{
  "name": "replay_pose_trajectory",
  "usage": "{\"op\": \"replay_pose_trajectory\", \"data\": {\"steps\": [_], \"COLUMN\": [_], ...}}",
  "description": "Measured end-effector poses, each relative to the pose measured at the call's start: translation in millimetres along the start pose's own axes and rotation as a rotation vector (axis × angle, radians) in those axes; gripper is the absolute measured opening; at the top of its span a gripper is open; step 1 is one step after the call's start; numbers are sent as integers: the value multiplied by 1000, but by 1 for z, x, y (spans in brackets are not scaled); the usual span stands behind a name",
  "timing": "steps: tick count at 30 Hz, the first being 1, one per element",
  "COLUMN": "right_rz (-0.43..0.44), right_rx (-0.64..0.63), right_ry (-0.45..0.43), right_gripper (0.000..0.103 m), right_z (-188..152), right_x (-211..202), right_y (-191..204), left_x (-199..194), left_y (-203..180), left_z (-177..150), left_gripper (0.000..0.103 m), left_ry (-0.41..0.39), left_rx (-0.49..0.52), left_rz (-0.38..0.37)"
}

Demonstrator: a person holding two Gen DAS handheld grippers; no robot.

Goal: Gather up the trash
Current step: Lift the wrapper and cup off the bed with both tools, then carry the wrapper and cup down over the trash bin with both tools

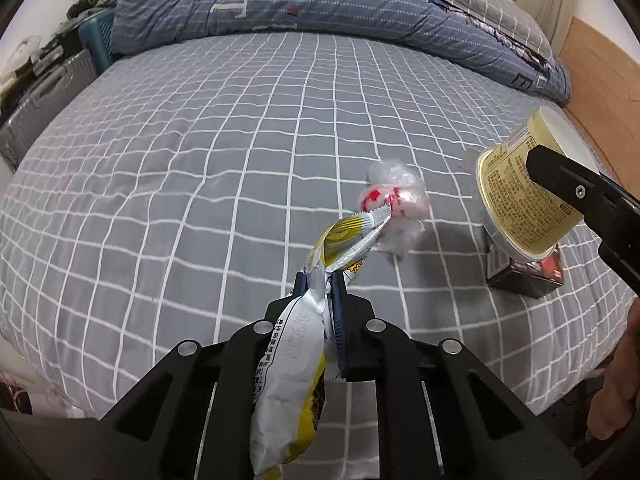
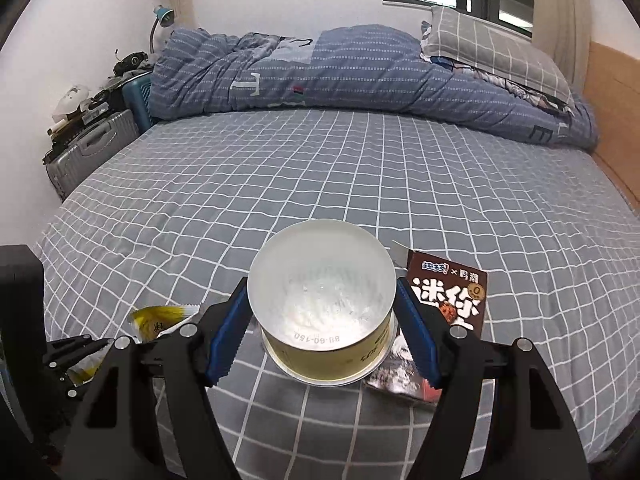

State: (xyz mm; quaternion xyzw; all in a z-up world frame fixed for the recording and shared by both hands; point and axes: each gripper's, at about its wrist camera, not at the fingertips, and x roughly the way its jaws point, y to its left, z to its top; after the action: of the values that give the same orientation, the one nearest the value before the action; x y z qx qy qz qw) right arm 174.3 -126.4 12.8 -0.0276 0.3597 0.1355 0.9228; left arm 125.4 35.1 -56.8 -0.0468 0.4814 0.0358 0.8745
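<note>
Left gripper (image 1: 320, 280) is clamped on a wrapper (image 1: 292, 360), pinched approx mid-length, w/ the yellow top end sticking out ahead over the bed (image 1: 200, 160) and the silver tail hanging back over the gripper body. Wrapper looks v. light, thin foil-type film, floppy and slick; a grip across a bunched section, as now, is prob the safest hold. Right gripper (image 2: 322, 316) is closed on a cup (image 2: 320, 300), pads on opposite sides of the wall, cup tipped so its pale base faces the wrist cam, lifted above the sheet. Cup looks like empty thin plastic/paper: light, but walls may buckle if squeezed hard; holding low near the stiffer base or rim seems better. Trash still on the bed: a crumpled clear bag (image 1: 396, 204) w/ red print, just past the wrapper's tip, soft and near weightless, best grabbed at a bunched part; and a dark box (image 2: 440, 312) lying flat right under/beside the cup, stiff card, take by its edges. Far side: rolled quilt (image 1: 320, 12), pillow (image 2: 500, 52); left of the bed, suitcases (image 2: 92, 152). Nothing blocks either item, but both grippers are full.
</note>
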Motion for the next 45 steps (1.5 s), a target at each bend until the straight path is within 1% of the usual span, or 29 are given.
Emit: {"op": "replay_pose_trajectory", "data": {"steps": [5, 14, 25, 39, 45], "right_rz": [-6, -5, -13, -15, -13], "right_rx": [1, 16, -4, -1, 1], "right_ry": [-7, -5, -8, 0, 1], "right_gripper": [67, 67, 67, 67, 67], "right_z": [-5, -15, -33, -61, -78], "right_x": [-20, -51, -84, -112, -128], "right_y": [-1, -1, 13, 21, 26], "left_x": [-21, -56, -91, -117, -128], "left_y": [-5, -8, -5, -4, -6], "left_z": [-8, -20, -39, -64, -81], "left_gripper": [12, 12, 12, 12, 12], "left_ry": [-20, -47, -66, -75, -76], "left_rx": [5, 3, -6, -14, -8], "left_rz": [-9, -3, -10, -11, -14]}}
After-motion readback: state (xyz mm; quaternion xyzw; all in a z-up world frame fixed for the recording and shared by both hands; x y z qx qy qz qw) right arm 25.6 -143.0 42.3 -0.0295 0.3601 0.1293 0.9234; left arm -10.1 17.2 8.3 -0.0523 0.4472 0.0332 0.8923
